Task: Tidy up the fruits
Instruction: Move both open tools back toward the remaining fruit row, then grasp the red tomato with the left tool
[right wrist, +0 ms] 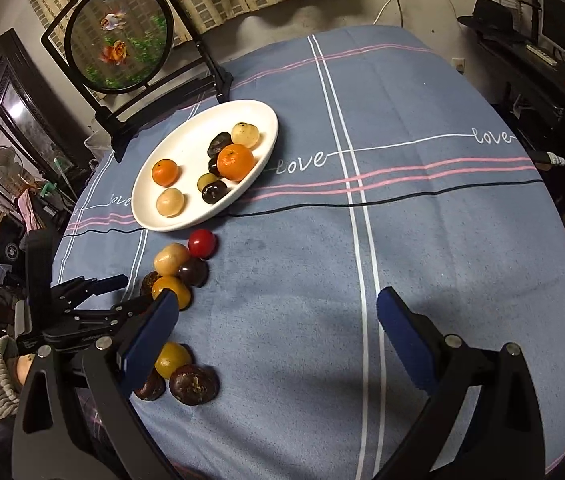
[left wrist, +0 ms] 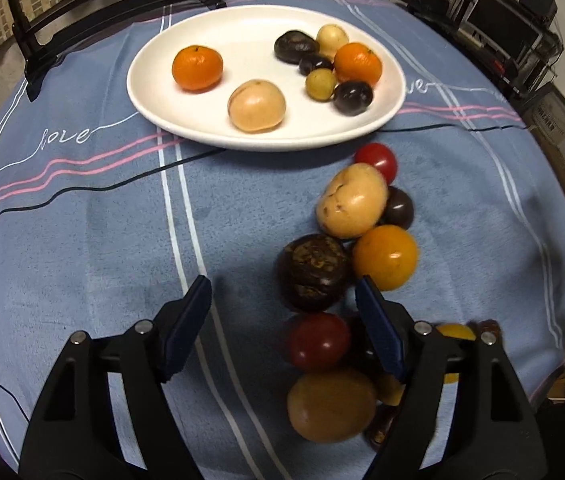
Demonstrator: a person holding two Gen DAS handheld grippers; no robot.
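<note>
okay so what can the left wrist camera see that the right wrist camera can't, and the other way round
Only the left wrist view: the large tan fruit and dark red tomato close under the open left gripper. Only the right wrist view: the round goldfish screen behind the table, and the open right gripper. Both: the white plate of fruit and the bright red tomato.

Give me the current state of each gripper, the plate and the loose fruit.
Left hand-held gripper: open, empty.
Right hand-held gripper: open, empty.
White plate: holds eight fruits.
Red tomato: on the cloth beside the plate.
Dark passion fruit: on the cloth, ungrasped.
</note>
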